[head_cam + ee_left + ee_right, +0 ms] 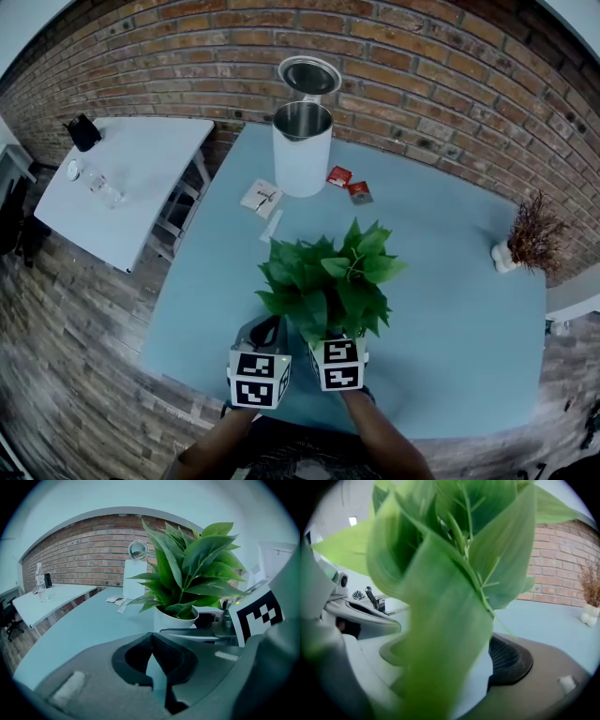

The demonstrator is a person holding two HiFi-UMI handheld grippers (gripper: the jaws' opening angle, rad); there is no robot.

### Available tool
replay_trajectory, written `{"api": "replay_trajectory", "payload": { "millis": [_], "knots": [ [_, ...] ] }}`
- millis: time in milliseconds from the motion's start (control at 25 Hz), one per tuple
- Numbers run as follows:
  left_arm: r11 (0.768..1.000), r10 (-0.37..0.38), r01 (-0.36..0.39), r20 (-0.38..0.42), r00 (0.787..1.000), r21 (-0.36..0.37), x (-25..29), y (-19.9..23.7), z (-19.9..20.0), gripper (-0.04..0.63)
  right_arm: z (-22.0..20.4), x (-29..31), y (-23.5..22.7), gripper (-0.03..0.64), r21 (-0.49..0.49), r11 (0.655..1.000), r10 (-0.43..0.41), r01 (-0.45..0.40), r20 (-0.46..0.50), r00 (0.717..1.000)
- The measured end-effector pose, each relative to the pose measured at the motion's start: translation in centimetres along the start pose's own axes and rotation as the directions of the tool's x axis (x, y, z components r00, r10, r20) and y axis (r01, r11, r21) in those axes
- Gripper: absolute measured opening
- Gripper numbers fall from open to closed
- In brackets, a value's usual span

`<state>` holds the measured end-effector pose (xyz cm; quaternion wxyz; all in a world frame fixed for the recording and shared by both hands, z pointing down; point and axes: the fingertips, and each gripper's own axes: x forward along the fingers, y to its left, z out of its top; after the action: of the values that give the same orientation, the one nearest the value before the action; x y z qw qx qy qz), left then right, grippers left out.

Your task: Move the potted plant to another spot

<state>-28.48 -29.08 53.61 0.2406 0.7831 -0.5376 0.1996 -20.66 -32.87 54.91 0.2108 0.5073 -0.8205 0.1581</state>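
Note:
The potted plant (328,281), with broad green leaves in a white pot, stands near the front edge of the pale blue table (450,309). My right gripper (334,339) is shut on the white pot (482,677), whose wall sits against the black pad (508,660); leaves (440,573) block most of that view. My left gripper (267,330) is just left of the pot, and its jaws (151,649) are shut with nothing between them. In the left gripper view the plant (187,569) and its pot (176,619) stand ahead to the right.
A white cylindrical container (302,145) with an open steel lid stands at the table's back, with small packets (262,198) and red sachets (339,175) beside it. A dried plant in a white vase (530,234) is at the right edge. A white side table (122,178) stands to the left. A brick wall runs behind.

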Motion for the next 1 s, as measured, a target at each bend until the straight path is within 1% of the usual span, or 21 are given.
{"api": "replay_trajectory", "payload": {
  "millis": [120, 160, 240, 480, 640, 880, 1000],
  "knots": [
    [1.000, -0.002, 0.002, 0.002, 1.000, -0.003, -0.1, -0.8, -0.2, -0.005, -0.4, -0.8, 0.5, 0.481, -0.024, 0.999, 0.035, -0.035, 0.017, 0.999],
    [1.000, -0.002, 0.002, 0.004, 1.000, -0.003, -0.2, -1.1, -0.3, -0.005, -0.4, -1.2, 0.5, 0.466, -0.027, 0.999, 0.041, -0.041, 0.020, 0.999],
    [1.000, -0.002, 0.002, 0.008, 1.000, 0.000, -0.2, -1.9, -0.4, -0.005, -0.7, -1.9, 0.2, 0.431, -0.027, 0.999, 0.045, -0.045, 0.022, 0.999],
    [1.000, -0.008, 0.008, 0.012, 1.000, 0.013, -1.0, -4.8, -1.1, -0.005, -1.3, -4.7, -0.7, 0.384, -0.032, 0.998, 0.048, -0.047, 0.023, 0.999],
    [0.999, -0.034, 0.033, 0.020, 0.999, 0.037, -1.4, -7.6, -1.1, -0.005, -1.8, -7.2, -2.1, 0.354, -0.031, 0.999, 0.027, -0.026, 0.032, 0.999],
    [0.994, -0.086, 0.082, 0.057, 0.995, 0.072, -2.1, -11.9, -0.5, -0.003, -2.7, -11.5, -4.5, 0.264, -0.010, 1.000, -0.027, 0.027, 0.061, 0.998],
    [0.990, -0.113, 0.106, 0.074, 0.991, 0.089, -2.6, -14.2, -0.4, -0.003, -2.8, -13.7, -5.8, 0.240, 0.012, 0.999, -0.053, 0.053, 0.084, 0.995]
  ]
}}
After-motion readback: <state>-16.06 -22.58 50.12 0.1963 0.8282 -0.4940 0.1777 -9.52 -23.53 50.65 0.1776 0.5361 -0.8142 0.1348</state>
